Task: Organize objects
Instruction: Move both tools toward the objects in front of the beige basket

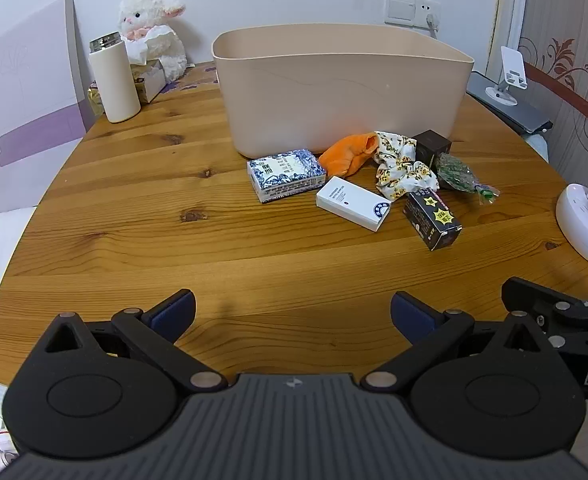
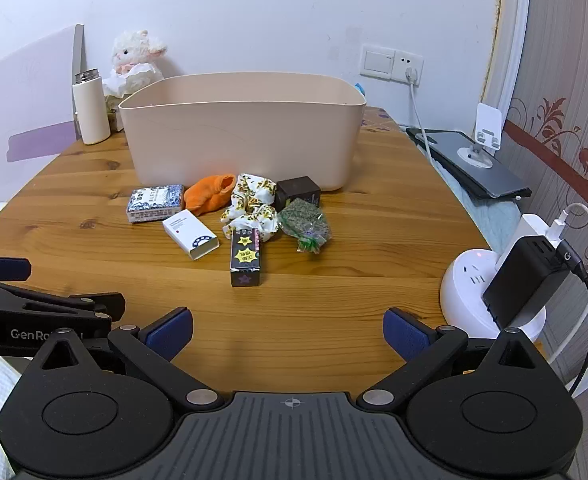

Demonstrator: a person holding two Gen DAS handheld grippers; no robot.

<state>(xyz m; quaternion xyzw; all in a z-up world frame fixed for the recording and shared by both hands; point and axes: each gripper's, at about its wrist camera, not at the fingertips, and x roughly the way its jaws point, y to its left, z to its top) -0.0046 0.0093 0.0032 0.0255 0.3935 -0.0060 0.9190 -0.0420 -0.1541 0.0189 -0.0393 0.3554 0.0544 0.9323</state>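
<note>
On the round knotty pine worktop (image 1: 134,208): everything sits toward the far side, near the wall.
Bin: a large beige plastic tub (image 1: 341,88), upright, with the small things in front of it.
Loose things: blue-and-white patterned box (image 1: 286,174) touching the tub's base; crumpled orange cloth (image 1: 347,154) beside it; yellow-flowered white scrunchie (image 1: 403,168); flat white box (image 1: 351,203); black carton with yellow stars (image 1: 431,218); small black cube (image 1: 431,146); green-filled clear packet (image 1: 459,174).
Left tongs (image 1: 292,314): blue pads spread fully apart, nothing between them, over bare wood.
Right tongs (image 2: 288,334): likewise wide, empty, well short of the pile.
</note>
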